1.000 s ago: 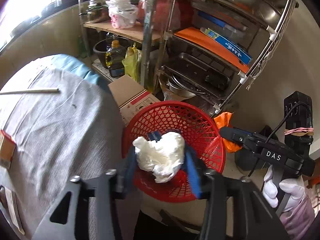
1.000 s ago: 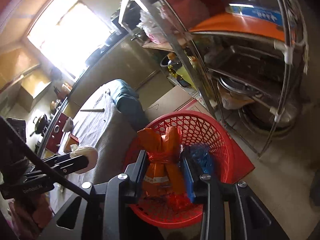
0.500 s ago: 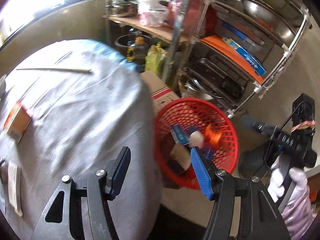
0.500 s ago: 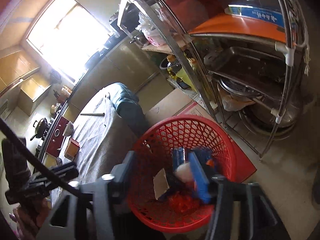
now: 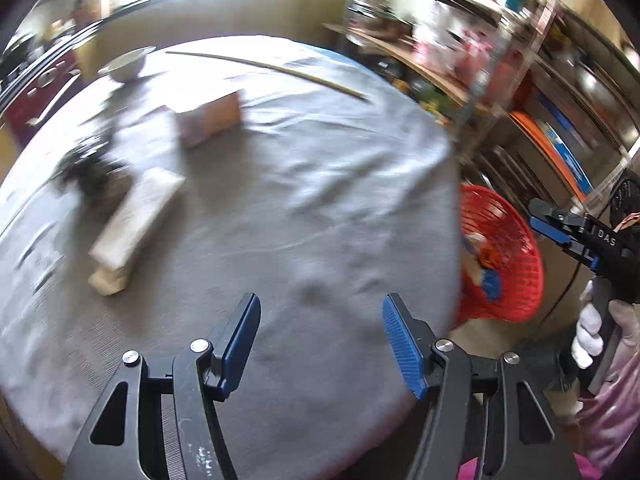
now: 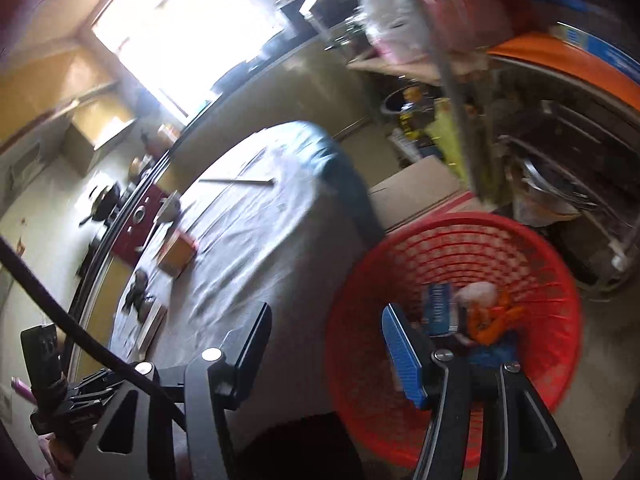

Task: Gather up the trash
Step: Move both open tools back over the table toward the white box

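A round table [image 5: 320,208] draped in a grey cloth is filling most of the left wrist view, with a metal shelving rack [image 5: 568,92] standing crowded behind its right side. A red mesh basket [image 6: 516,248] is sitting on the floor just beside the table edge, likely parked there so trash can be dropped straight off the tabletop. Inside it, an orange wrapper [image 6: 494,320], a white crumpled wad [image 6: 478,292] and a blue packet [image 6: 439,306] are lying together at the bottom.

On the cloth, several items are waiting: a long pale flat carton [image 5: 134,224] lying near the left, a small brown box [image 5: 210,120] further back, a dark blurred clump [image 5: 90,170] beside the carton, a white bowl [image 5: 126,65] at the far edge, and a thin stick [image 5: 268,67] stretching across the back. Which of these count as trash is a judgement; the carton and box seem likely.

The left gripper [image 5: 320,338] is hovering over the near part of the table, pointing forward across the cloth, its blue-padded jaws spread wide and holding nothing. The right gripper [image 6: 326,350] is hanging above the gap between table and basket, angled downward, its jaws also spread apart and empty. A white-gloved hand [image 5: 592,328] is gripping the right tool's handle at the frame's right edge.
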Available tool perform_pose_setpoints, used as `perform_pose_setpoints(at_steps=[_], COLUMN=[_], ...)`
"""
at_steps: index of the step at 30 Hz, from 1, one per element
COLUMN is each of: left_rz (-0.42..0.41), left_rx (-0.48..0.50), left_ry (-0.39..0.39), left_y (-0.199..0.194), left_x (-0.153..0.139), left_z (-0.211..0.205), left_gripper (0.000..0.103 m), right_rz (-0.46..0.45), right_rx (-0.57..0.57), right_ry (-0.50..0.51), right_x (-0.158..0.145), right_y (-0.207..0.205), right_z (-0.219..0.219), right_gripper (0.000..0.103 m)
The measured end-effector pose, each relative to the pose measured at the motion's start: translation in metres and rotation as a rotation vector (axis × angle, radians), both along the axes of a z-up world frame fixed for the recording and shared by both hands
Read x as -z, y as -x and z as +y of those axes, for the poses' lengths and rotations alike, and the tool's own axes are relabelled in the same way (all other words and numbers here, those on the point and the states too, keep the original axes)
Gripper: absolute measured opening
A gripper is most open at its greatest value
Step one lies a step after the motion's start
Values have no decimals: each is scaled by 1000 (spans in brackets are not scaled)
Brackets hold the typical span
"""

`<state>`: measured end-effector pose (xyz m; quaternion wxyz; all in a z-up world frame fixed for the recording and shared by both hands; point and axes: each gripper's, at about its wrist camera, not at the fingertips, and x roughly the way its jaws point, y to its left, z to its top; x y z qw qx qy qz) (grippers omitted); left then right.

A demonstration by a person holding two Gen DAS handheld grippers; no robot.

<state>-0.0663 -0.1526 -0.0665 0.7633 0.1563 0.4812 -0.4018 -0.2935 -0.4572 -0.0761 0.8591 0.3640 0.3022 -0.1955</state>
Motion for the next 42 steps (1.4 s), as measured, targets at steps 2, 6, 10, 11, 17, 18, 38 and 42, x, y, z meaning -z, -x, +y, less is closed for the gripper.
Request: perform_pose_setpoints(at_steps=[2,6,10,11,17,18,38,42], left_rz=[-11,-9,-1,1,-2,-2,-21,-19], left_rx=[-47,-159,-257,-279,-347,-351,-504,-540], left_ry=[2,9,25,30,53,57,99,118], left_y=[-11,-39,-63,-68,-85,-88,-147,-151], left_x=[0,6,10,11,15,16,23,24], left_z=[18,59,98,108,135,139,201,216], left_gripper=[65,65,65,65,66,66,69,72], right_rz=[0,20,51,58,89,95,138,143], right_rx=[-39,-116,-181,-195,-269,-286,-637,-714], right_ry=[2,19,31,32,43,46,133,158], right_x=[-2,-6,-4,-4,-3,-4,-13,-13], right_y=[-16,-46,-73,-79,-113,-119,-277,-325], right_z=[11,35,61,66,95,99,203,221], right_gripper=[62,62,62,62,62,62,62,62])
